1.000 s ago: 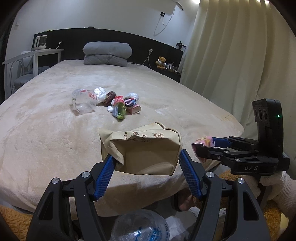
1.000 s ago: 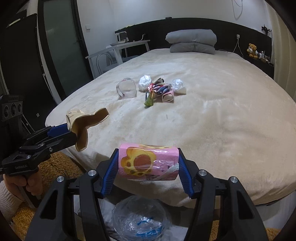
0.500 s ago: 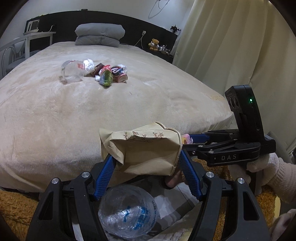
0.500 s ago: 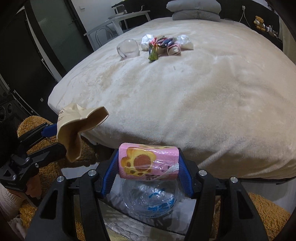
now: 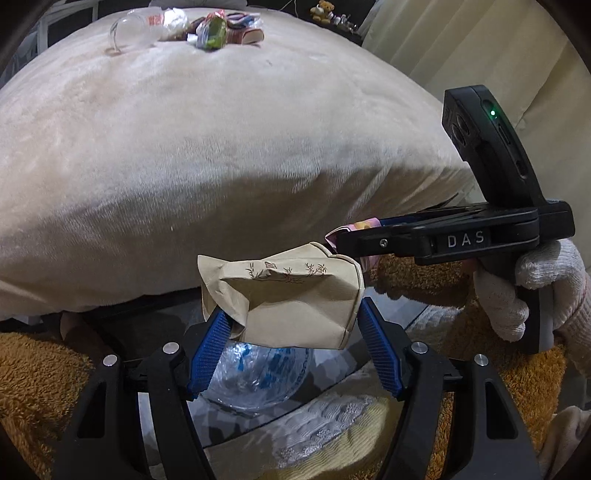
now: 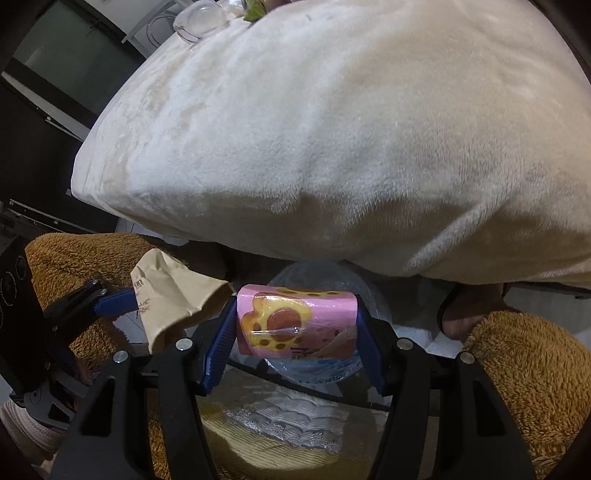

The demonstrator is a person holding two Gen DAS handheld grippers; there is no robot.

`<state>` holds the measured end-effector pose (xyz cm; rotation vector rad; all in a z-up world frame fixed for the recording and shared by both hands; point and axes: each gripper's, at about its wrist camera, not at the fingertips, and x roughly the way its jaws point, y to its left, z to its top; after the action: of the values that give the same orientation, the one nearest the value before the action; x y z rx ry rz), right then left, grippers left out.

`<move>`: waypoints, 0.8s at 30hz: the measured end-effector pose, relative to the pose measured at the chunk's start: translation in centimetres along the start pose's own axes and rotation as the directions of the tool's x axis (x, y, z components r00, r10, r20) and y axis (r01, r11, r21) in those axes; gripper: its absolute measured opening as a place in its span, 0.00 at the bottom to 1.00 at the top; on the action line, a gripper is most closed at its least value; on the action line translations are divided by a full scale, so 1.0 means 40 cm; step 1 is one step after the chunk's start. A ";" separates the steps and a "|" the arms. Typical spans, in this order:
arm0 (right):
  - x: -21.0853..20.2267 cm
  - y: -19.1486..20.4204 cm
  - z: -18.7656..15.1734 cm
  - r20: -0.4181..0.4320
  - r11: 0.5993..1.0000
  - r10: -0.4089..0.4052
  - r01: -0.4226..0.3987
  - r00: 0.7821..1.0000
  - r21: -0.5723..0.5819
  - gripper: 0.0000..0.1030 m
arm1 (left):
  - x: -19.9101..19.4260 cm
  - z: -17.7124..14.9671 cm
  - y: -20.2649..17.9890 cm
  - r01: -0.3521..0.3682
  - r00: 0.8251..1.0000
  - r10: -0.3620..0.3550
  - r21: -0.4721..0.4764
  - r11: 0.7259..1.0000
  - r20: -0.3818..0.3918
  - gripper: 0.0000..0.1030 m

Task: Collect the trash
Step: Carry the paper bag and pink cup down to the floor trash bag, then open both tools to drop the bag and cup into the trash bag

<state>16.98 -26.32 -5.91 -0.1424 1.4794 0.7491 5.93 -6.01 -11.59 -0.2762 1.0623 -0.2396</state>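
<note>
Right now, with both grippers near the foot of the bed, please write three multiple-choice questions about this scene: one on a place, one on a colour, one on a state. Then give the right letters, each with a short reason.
1. Where does the remaining pile of trash lie?
A. on the bed's blanket
B. on the floor
C. inside the clear bag

2. What is the main colour of the packet in the right gripper?
A. green
B. pink
C. white

3. What is the state of the left gripper?
A. open and empty
B. shut with nothing in it
C. shut on the crumpled paper bag

Answers:
1 A: the wrappers and a clear cup rest far up on the beige blanket.
2 B: its wrapper is pink with a yellow paw print.
3 C: both blue pads press the bag's sides.
</note>
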 end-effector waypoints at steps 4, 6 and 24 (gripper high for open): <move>0.038 -0.009 0.000 -0.056 1.000 -0.011 0.012 0.998 0.029 0.58 | 0.035 -0.004 0.017 0.002 0.998 -0.004 -0.032 0.999 -0.062 0.66; 0.056 -0.009 0.000 -0.079 0.999 -0.008 0.012 0.997 0.042 0.58 | 0.060 -0.007 0.029 0.003 0.994 -0.009 -0.052 0.999 -0.111 0.66; 0.115 0.005 0.010 -0.187 0.993 0.022 0.001 0.982 0.121 0.58 | 0.164 -0.042 0.092 -0.005 0.947 -0.051 -0.173 0.985 -0.318 0.66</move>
<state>16.79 -24.27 -10.06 -0.1160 1.7026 0.6662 7.76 -4.85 -19.00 -0.4150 1.4072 -0.2188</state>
